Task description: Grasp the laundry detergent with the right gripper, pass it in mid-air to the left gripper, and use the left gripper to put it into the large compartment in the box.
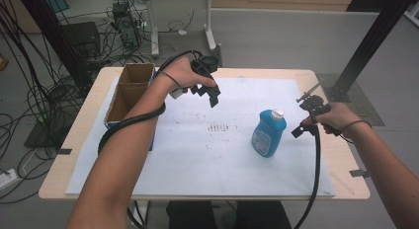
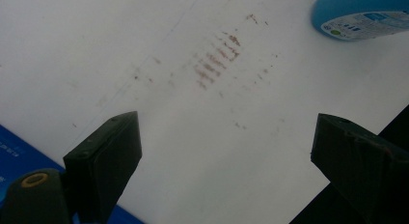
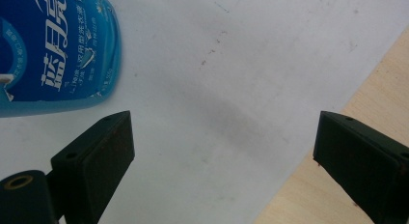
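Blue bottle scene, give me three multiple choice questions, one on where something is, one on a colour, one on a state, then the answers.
1. Where does the blue bottle stand?
A. inside the cardboard box
B. on the white sheet, nearer the right gripper
C. on the floor

2. What colour is the bottle's cap?
A. white
B. red
C. black

3. How are the jaws of the left gripper?
A. clamped on the bottle
C. open with nothing between them
B. shut on a cloth

Answers: 1 B, since the high view shows it upright on the white sheet close to the right gripper, away from the cardboard box. 2 A, since the top of the bottle is white. 3 C, since the left gripper view shows the jaws wide apart over bare sheet.
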`<move>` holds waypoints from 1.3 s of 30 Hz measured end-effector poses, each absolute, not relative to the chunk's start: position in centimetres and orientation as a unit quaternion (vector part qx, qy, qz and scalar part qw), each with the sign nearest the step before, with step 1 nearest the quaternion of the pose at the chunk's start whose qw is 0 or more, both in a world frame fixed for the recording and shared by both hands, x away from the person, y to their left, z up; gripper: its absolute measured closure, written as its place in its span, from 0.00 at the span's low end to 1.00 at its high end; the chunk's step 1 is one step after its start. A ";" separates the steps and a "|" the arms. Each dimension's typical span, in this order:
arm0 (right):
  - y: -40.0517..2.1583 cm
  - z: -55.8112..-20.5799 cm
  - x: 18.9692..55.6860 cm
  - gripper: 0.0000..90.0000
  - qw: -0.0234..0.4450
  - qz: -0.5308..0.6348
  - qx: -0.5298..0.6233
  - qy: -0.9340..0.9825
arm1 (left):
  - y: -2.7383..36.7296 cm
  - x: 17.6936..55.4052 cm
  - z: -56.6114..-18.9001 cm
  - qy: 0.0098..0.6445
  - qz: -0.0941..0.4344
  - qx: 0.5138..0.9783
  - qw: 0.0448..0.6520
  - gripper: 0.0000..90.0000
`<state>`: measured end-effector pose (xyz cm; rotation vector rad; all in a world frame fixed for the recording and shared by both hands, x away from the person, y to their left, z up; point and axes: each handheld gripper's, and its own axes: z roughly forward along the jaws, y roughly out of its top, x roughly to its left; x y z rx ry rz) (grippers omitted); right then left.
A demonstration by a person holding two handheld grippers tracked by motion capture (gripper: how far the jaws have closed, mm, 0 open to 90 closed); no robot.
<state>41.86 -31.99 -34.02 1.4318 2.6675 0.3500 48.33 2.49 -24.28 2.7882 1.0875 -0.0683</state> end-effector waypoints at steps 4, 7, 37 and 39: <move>-32.2 -34.0 41.8 0.08 0.048 0.116 0.468 0.875 | 2.4 48.3 -24.2 0.360 -0.022 0.930 0.069 0.12; -32.2 -34.1 41.8 0.08 0.048 0.116 0.469 0.874 | 2.3 48.3 -24.2 0.361 -0.018 0.930 0.070 0.12; -33.0 -34.1 38.0 0.08 0.061 0.122 0.456 0.880 | 4.2 46.3 -23.8 0.379 -0.026 0.923 0.060 0.12; -33.0 -34.2 37.6 0.08 0.062 0.125 0.454 0.880 | 4.3 46.1 -23.8 0.378 -0.024 0.923 0.060 0.12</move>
